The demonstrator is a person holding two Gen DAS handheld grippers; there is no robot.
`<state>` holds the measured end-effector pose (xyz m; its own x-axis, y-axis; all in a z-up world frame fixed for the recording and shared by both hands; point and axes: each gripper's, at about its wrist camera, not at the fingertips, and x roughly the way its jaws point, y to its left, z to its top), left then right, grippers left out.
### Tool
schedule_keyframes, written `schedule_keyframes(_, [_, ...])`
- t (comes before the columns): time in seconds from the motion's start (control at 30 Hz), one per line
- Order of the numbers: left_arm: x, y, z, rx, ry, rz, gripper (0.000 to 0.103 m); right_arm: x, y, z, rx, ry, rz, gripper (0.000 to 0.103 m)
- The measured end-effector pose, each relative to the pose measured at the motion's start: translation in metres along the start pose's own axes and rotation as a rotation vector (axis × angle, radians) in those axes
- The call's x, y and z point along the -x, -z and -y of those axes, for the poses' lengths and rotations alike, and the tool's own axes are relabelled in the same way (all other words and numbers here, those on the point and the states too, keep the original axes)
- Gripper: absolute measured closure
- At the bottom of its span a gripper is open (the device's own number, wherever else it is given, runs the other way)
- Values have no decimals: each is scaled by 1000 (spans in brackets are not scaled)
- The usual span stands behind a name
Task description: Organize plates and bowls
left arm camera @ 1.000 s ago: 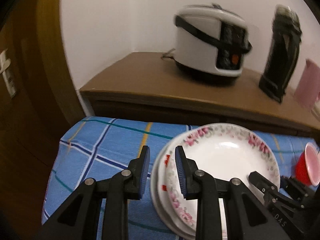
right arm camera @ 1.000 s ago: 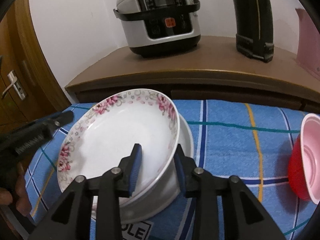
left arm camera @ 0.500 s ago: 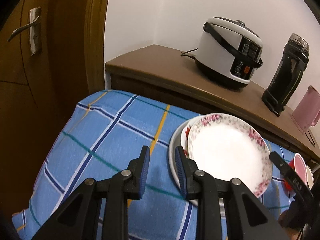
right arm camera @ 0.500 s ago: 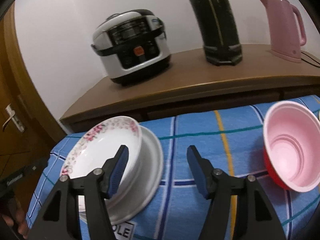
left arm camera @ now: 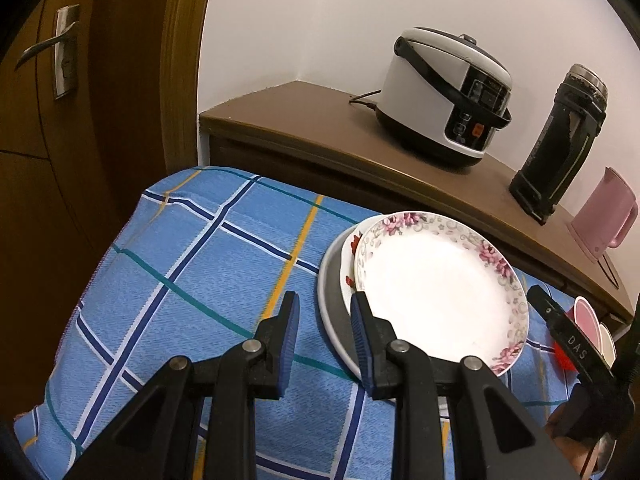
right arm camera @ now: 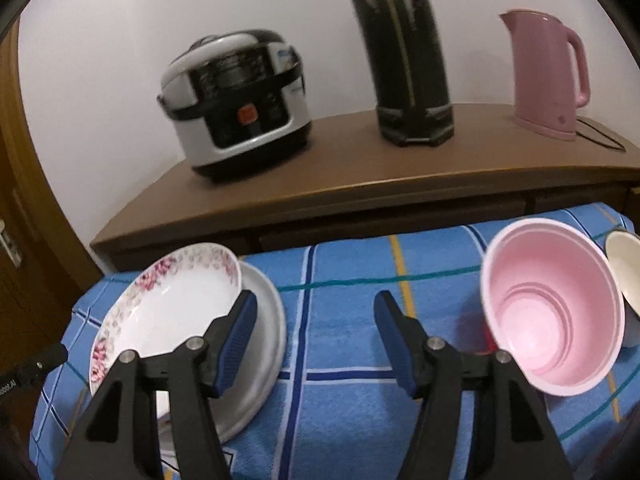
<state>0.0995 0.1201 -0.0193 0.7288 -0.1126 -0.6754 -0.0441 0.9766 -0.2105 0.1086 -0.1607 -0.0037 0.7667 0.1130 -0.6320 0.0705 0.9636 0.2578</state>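
Note:
A white plate with pink flowers lies on top of a stack with a red-patterned plate and a grey plate under it. The stack also shows in the right wrist view. My left gripper is open and empty, just left of the stack. My right gripper is wide open and empty, over the cloth between the stack and a pink bowl. A cream bowl sits behind the pink one.
The blue checked tablecloth covers the table. Behind it a brown sideboard carries a rice cooker, a black thermos and a pink kettle. A wooden door stands at the left.
My right gripper let go of the flowered plate, opened wide and swung right towards the pink bowl. My left gripper pulled back and left from the stack. The plate now rests on the stack.

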Motion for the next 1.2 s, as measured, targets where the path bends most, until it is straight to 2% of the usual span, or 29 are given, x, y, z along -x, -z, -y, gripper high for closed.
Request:
schedule_keyframes(0.47, [6, -3, -7, 27, -18, 10, 74, -23, 1, -13, 51, 19, -96, 40])
schedule_keyframes(0.57, [7, -3, -8, 34, -21, 10, 74, -23, 1, -19, 78, 43, -89, 41])
schedule_keyframes(0.67, [9, -3, -9, 33, -25, 12, 74, -20, 0, -15, 55, 18, -83, 41])
schedule_keyframes(0.87, [15, 2, -4, 20, -23, 15, 74, -1, 1, -5, 13, -4, 4, 41])
schedule_keyframes(1.2, [25, 22, 14, -27, 5, -4, 74, 29, 18, -12, 37, -40, 19, 41])
